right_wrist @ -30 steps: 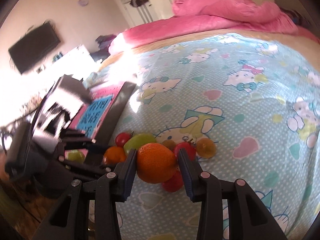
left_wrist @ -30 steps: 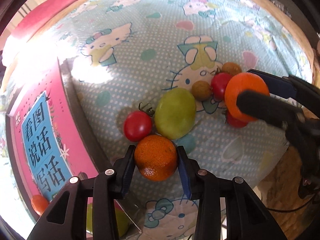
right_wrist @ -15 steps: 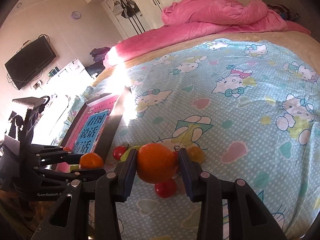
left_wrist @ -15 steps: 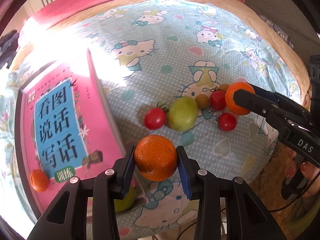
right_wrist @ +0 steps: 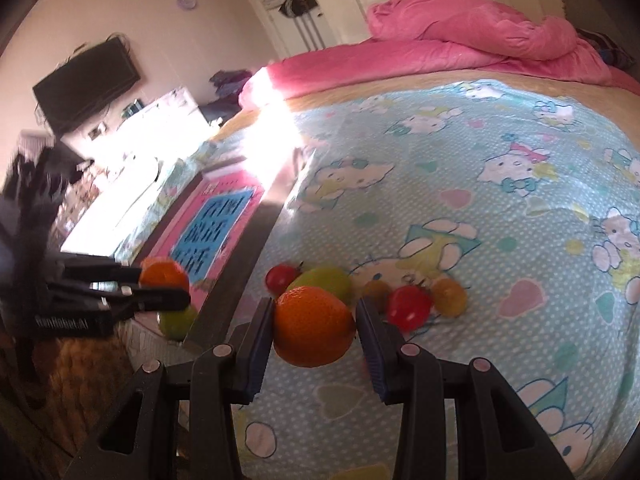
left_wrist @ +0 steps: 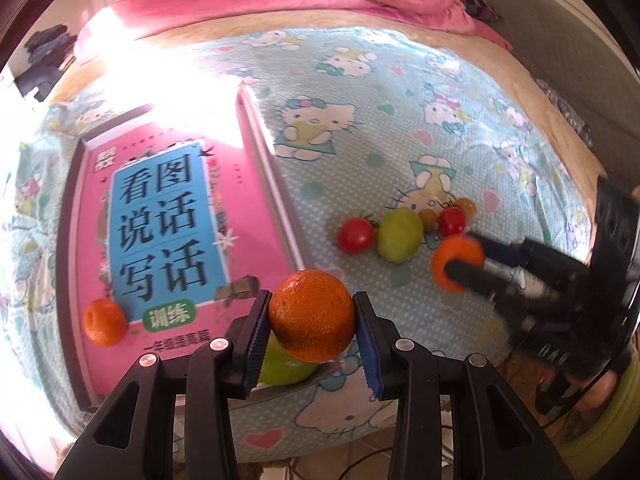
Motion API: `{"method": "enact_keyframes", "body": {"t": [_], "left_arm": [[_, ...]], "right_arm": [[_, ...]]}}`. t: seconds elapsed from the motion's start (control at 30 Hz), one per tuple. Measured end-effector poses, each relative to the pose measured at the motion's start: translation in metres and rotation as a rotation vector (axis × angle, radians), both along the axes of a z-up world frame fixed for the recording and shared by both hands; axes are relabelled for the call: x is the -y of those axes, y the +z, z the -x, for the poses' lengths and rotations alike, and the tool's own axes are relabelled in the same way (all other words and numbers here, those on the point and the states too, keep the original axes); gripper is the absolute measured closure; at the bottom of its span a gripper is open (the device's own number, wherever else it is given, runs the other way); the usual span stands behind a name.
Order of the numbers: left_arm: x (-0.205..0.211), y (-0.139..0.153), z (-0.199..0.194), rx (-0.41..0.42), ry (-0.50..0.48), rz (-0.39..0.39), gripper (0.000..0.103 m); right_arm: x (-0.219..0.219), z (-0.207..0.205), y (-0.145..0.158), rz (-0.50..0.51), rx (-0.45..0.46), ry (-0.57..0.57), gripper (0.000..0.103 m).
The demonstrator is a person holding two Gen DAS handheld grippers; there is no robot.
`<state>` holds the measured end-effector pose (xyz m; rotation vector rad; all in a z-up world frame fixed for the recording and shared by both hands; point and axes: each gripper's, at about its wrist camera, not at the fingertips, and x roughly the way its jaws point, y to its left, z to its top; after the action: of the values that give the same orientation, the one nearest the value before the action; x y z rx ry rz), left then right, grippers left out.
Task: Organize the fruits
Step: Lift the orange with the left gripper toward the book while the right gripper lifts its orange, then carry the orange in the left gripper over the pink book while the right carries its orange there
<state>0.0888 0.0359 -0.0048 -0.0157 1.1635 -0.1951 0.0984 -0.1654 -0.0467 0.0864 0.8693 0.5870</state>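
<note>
The left gripper (left_wrist: 312, 316) is clamping a dimpled orange (left_wrist: 311, 315) between its blue pads, hovering over the near right corner of a shallow tray (left_wrist: 276, 184) lined with a pink book cover (left_wrist: 160, 220). Inside the tray, a small tangerine (left_wrist: 103, 322) is lying at 9 o'clock from the held orange, and a green fruit (left_wrist: 280, 366) is peeking out just beneath it at 6 o'clock.

The right gripper (right_wrist: 314, 332) is likewise gripping a second orange (right_wrist: 314, 332) above the blue cartoon-cat bedsheet (right_wrist: 500, 208). The loose pile is sitting just beyond it: a red tomato (right_wrist: 281, 275) at 11 o'clock, a large green tomato (right_wrist: 327, 280) at 12, a small brownish fruit (right_wrist: 376, 290), another red tomato (right_wrist: 410, 307) and a yellow-orange one (right_wrist: 450, 297) ranging toward 2 o'clock.

The tray's tall dark side wall (right_wrist: 236, 280) is standing between that pile and the tray's interior. A rumpled pink duvet (right_wrist: 460, 32) is lying across the far end of the bed.
</note>
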Motion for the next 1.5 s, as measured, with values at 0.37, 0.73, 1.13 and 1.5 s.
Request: {"method": "enact_keyframes", "body": {"t": [0.37, 0.73, 1.13, 1.5], "left_arm": [[-0.037, 0.006, 0.005, 0.015, 0.089, 0.009, 0.061], [-0.072, 0.007, 0.015, 0.018, 0.159, 0.027, 0.061], [-0.09, 0.008, 0.022, 0.03, 0.192, 0.049, 0.061], [-0.103, 0.012, 0.031, 0.053, 0.211, 0.047, 0.061]], "right_arm": [[-0.038, 0.009, -0.024, 0.163, -0.009, 0.099, 0.061], [-0.04, 0.003, -0.035, 0.16, -0.044, 0.076, 0.06], [-0.044, 0.009, -0.032, 0.162, -0.031, 0.073, 0.06], [-0.053, 0.025, -0.001, 0.091, 0.064, 0.088, 0.06]]}}
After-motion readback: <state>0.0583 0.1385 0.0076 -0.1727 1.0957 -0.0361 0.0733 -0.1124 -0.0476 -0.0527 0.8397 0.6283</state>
